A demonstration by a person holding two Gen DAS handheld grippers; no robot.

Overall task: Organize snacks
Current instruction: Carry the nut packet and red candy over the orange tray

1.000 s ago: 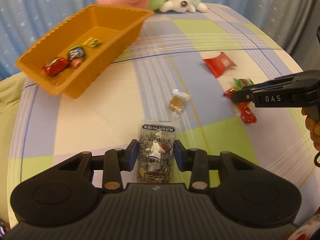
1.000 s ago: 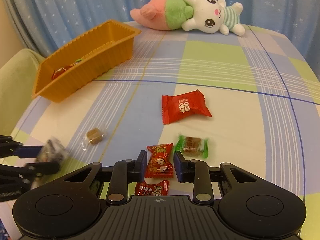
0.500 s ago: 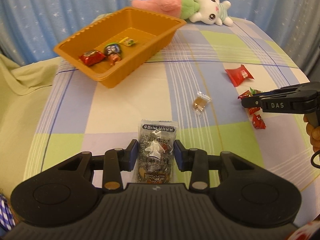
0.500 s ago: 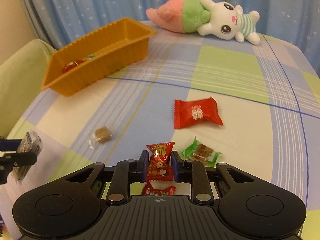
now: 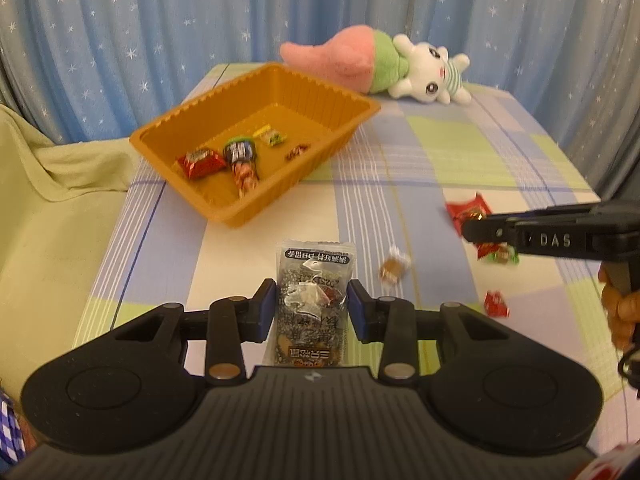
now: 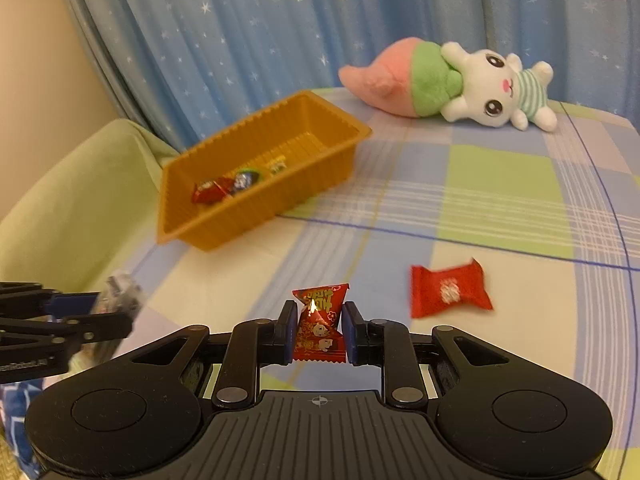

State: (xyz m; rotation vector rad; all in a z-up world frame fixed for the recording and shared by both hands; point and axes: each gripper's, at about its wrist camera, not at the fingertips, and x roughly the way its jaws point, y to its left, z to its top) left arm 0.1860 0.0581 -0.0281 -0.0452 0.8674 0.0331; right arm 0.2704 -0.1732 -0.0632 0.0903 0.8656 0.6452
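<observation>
left gripper (image 5: 312, 306) clamping dark packet (image 5: 314, 300), right gripper (image 6: 318, 332) pinching red candy (image 6: 319, 322)

Roughly ten snacks (image 5: 313, 300), one tray (image 5: 280, 196)

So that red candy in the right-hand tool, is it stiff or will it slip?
The red candy looks light, and the right gripper holds it by thin pads. Its wrapper looks crinkly, with loose, floppy ends above a firmer middle. The shiny foil may be slippery, so it could twist or slide on the way to the tray.
</observation>
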